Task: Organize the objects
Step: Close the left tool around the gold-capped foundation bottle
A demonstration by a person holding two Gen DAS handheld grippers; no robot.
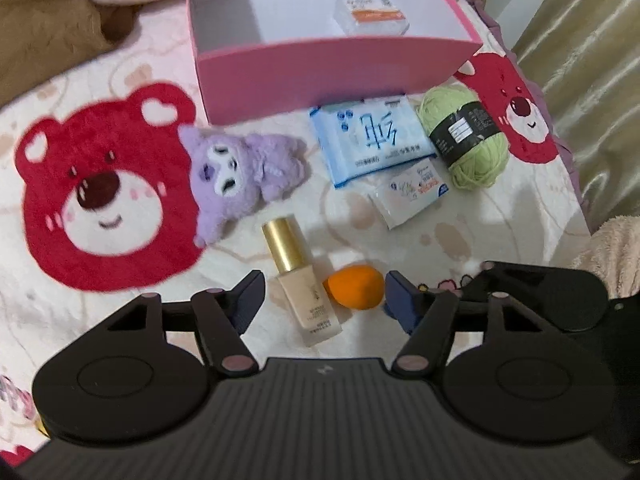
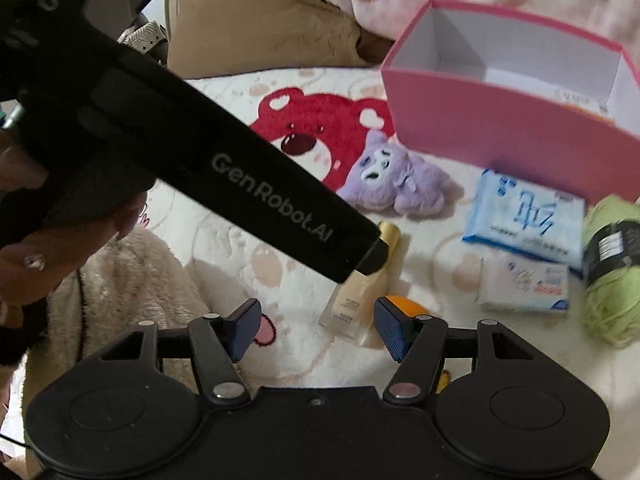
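Note:
A pink box (image 1: 304, 76) stands open at the back with a white-and-orange packet (image 1: 370, 16) inside. In front of it lie a purple plush (image 1: 236, 168), a blue wipes pack (image 1: 370, 138), a small tissue pack (image 1: 410, 192), a green yarn ball (image 1: 466, 136), a gold-capped bottle (image 1: 300, 280) and an orange sponge (image 1: 354, 286). My left gripper (image 1: 324, 300) is open, with the bottle and sponge between its fingers. My right gripper (image 2: 318, 324) is open just before the bottle (image 2: 352, 300). The left gripper's body (image 2: 240, 184) crosses the right wrist view.
Everything lies on a white blanket with red bear prints (image 1: 100, 188). Brown and pink pillows (image 1: 52, 28) lie behind. A curtain (image 1: 592, 60) hangs at the right. The box (image 2: 500, 120), plush (image 2: 396, 176), wipes (image 2: 524, 216) and yarn (image 2: 612, 264) also show in the right wrist view.

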